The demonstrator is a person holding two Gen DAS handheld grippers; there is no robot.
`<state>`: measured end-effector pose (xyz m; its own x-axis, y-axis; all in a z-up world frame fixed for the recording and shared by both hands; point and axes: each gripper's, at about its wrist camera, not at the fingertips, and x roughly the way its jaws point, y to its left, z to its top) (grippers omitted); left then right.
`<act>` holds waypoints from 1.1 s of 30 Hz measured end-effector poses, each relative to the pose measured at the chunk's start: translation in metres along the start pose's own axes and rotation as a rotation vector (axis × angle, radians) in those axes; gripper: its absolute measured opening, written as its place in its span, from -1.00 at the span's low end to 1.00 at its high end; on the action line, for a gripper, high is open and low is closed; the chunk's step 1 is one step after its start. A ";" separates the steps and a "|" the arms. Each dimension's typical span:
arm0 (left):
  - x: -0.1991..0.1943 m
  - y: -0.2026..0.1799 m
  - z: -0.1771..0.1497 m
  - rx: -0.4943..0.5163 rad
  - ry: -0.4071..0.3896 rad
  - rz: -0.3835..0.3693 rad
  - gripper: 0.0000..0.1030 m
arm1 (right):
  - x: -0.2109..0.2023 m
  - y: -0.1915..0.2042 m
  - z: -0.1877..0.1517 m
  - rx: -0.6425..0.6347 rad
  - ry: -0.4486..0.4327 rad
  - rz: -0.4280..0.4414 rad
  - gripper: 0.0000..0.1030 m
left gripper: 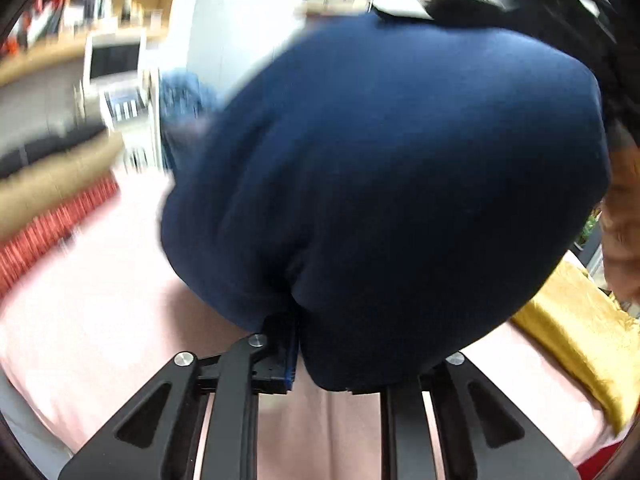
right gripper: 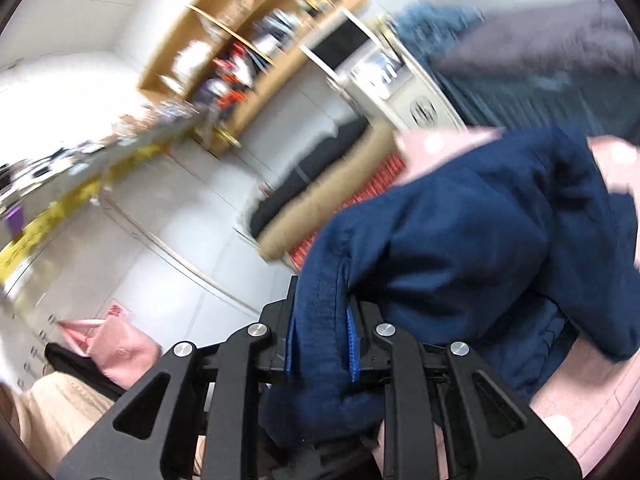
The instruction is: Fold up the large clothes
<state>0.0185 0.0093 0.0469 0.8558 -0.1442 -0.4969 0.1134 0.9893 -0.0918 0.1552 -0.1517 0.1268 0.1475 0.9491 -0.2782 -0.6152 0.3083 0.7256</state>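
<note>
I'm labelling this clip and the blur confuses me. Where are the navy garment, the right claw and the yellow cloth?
navy garment [left gripper: 400, 180]: left wrist view, middle of the bulging fabric.
right claw [right gripper: 322, 344]: right wrist view, midway between fingertips, shut on fabric.
yellow cloth [left gripper: 576, 328]: left wrist view, its crumpled top.

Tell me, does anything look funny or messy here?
Yes. The navy garment is bunched and puffed up between both claws instead of lying flat on the pink bed cover. The right claw pinches a thick wad, and the left claw is half buried under cloth. Both pictures are blurry.
</note>
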 end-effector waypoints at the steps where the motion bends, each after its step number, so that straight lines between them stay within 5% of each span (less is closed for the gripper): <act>1: -0.011 -0.001 0.011 0.014 -0.039 0.006 -0.73 | -0.013 0.014 0.001 -0.027 -0.037 0.018 -0.64; 9: -0.145 0.005 0.124 0.034 -0.424 0.013 -0.77 | -0.098 0.142 -0.001 -0.267 -0.254 0.079 -0.65; 16: -0.252 -0.032 0.204 0.136 -0.721 -0.153 -0.78 | -0.188 0.244 -0.002 -0.460 -0.450 0.307 -0.66; 18: -0.271 -0.042 0.232 0.134 -0.752 -0.258 -0.77 | -0.209 0.260 0.005 -0.487 -0.475 0.385 -0.66; 22: -0.258 -0.070 0.282 0.155 -0.637 -0.348 -0.75 | -0.246 0.258 0.020 -0.457 -0.573 0.349 -0.66; 24: -0.204 -0.077 0.291 0.132 -0.505 -0.366 -0.61 | -0.249 0.219 0.030 -0.339 -0.587 0.289 -0.66; 25: -0.169 -0.082 0.289 0.129 -0.422 -0.343 -0.20 | -0.243 0.196 0.035 -0.281 -0.598 0.216 -0.65; 26: -0.127 -0.087 0.287 0.118 -0.322 -0.265 0.59 | -0.242 0.168 0.035 -0.218 -0.606 0.127 -0.63; 27: -0.092 -0.082 0.278 0.097 -0.275 -0.208 0.91 | -0.240 0.147 0.035 -0.174 -0.605 0.065 -0.62; 29: -0.040 -0.074 0.261 0.065 -0.217 -0.160 0.84 | -0.235 0.065 0.029 0.014 -0.621 -0.193 -0.54; 33: 0.057 -0.052 0.201 -0.004 0.062 -0.149 0.87 | -0.214 -0.085 -0.013 0.367 -0.515 -0.641 -0.40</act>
<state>0.1626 -0.0459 0.1974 0.7971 -0.2902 -0.5296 0.2345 0.9569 -0.1715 0.1662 -0.3815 0.1167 0.7603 0.4720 -0.4462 -0.0223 0.7055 0.7083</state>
